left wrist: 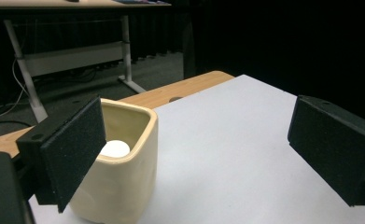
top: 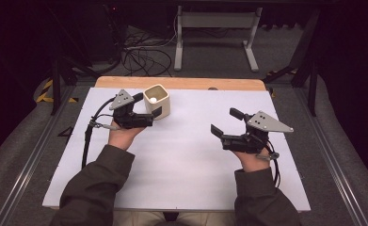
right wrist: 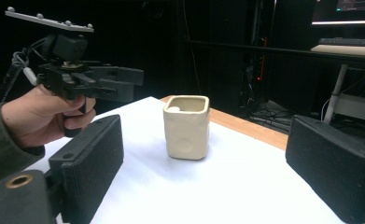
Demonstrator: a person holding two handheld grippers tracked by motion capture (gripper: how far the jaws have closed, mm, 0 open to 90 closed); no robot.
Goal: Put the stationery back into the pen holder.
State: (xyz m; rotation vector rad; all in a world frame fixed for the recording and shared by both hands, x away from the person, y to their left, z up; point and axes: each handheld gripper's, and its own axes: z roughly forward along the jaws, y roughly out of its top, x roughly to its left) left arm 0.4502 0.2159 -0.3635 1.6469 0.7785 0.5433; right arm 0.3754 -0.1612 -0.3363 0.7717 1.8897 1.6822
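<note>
Cream cup w/ white ball inside; both grippers' jaws spread, empty.

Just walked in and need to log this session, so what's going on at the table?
A person holds a claw in each hand over a white table. The left claw sits open right beside a cream square cup with a small white ball inside; one jaw is close against the cup's side, nothing gripped. The right claw hovers open, apart from the cup.
</note>
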